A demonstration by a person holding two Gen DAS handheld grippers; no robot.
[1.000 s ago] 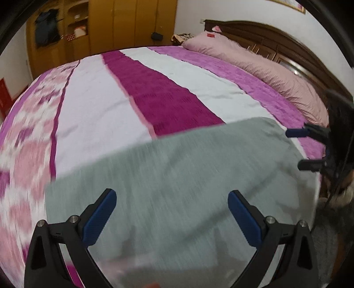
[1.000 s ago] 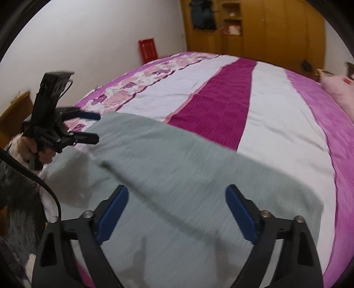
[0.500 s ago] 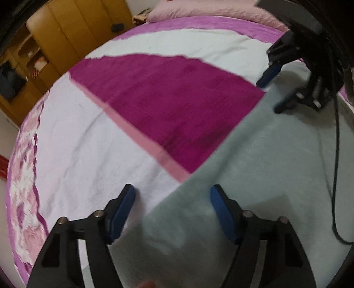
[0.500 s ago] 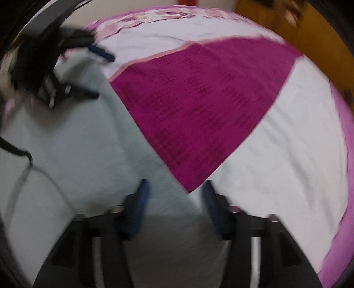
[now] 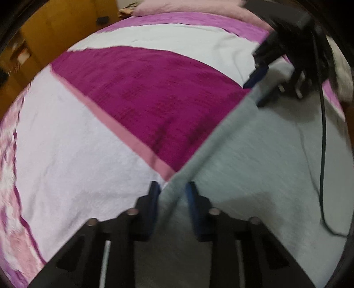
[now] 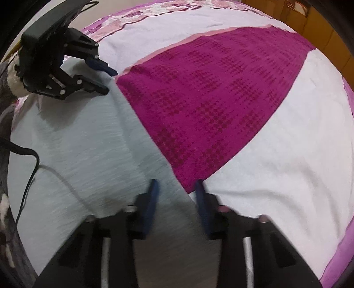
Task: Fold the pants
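1. While closing, left gripper [image 5: 173, 191] narrow, aimed steeply down at the bed [image 5: 66, 144]; blue fingers [image 5: 154, 195] either side of the far edge of the grey pants [image 5: 254, 166], cloth between them, firm pinch not yet clear through the blur
2. Right gripper [image 6: 177, 190] drawn in tight, fingers clamped on the same far edge of the pants further along, a ridge of grey cloth standing between the 2 blue pads
3. Pants spread flat over the near part of the bed, far edge running straight from one gripper to the other, a shallow crease just inside that edge
4. Beyond the edge, striped bedspread: a broad magenta stripe [image 5: 143, 88] right against the pants, a thin pink band beside it, white on both sides, flowered pink further off
5. Black cable [image 5: 323, 133] trailing from the right gripper down across the grey cloth
6. At the head of the bed, a pink pillow [image 5: 188, 6]; off to the side, a wooden wardrobe [image 5: 55, 26]
7. Both grippers well apart, each seen in the other's view with its fingers at the pants edge
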